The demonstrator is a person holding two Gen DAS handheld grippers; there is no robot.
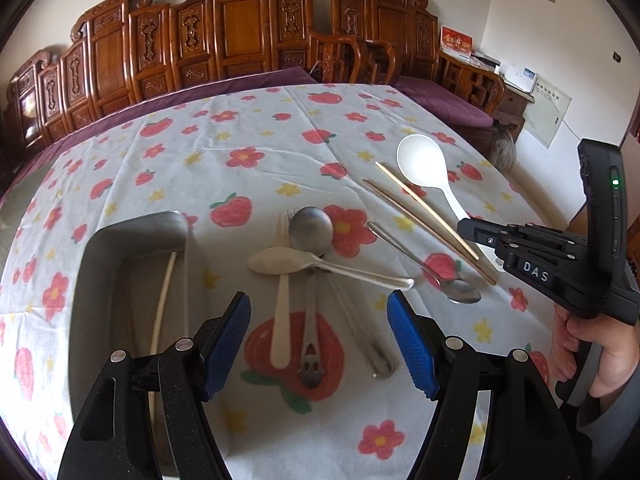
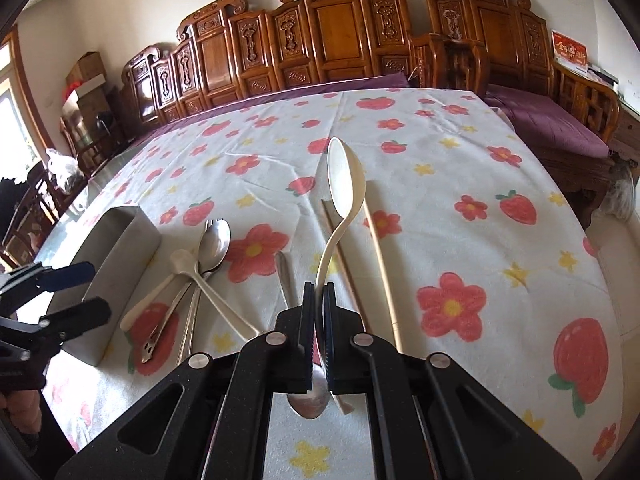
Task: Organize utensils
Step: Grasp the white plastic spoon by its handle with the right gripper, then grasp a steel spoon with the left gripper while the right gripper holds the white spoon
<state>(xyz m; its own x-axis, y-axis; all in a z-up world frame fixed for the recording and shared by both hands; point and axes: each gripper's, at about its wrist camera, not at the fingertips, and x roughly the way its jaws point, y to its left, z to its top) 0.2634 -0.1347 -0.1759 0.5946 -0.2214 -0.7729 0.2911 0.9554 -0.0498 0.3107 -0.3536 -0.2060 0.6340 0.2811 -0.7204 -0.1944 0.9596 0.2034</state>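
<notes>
R claw [image 2: 319, 320] grips smooth white plastic spoon [image 2: 345, 184].

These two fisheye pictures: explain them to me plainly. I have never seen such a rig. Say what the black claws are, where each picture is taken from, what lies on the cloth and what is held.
There is no robot here. A person holds a two-finger clamp in each hand, and a camera on each clamp looks forward along its fingers.

The left wrist view shows the left gripper open and empty, above a small heap: a cream spoon, a metal spoon and a pale spoon lying across them. On its left stands a metal box with one pale stick inside.

The right wrist view shows the right gripper shut on the handle of a white ladle-like spoon. Chopsticks and a small steel spoon lie on the flowered tablecloth beneath.
</notes>
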